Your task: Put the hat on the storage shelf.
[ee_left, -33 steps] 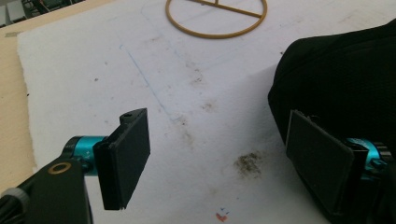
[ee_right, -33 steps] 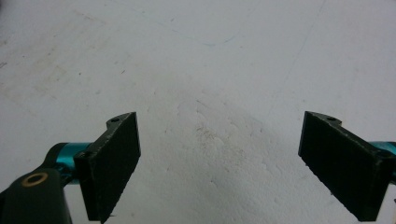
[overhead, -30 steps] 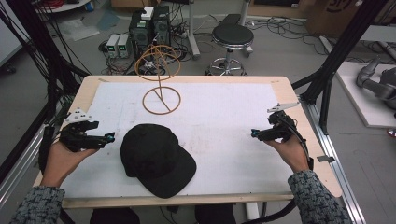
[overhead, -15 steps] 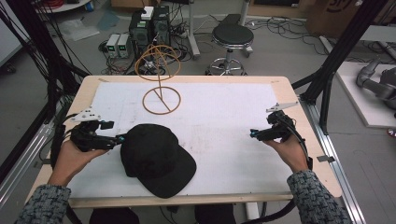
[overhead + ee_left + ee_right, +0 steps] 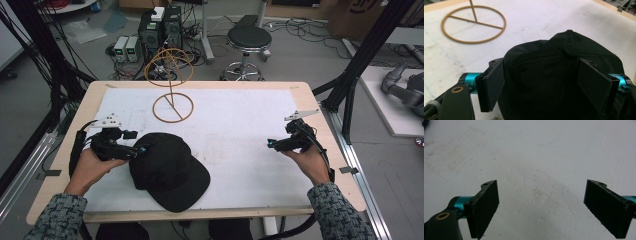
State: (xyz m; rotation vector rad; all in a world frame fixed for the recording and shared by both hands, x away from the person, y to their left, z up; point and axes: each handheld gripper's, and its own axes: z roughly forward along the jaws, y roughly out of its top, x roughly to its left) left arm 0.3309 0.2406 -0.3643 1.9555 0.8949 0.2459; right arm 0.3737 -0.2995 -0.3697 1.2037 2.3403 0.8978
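The black cap lies near the table's front edge, its crown between the left gripper's spread jaws, ready, I'd say, for a squeeze, while the right gripper waits apart, jaws spread over bare surface.

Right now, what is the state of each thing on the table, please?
Cap: lying crown up, partly between the jaws of the left gripper.
Left gripper: open, not pressing the cap.
Right gripper: open, nothing between its jaws.
Wooden stand: upright.
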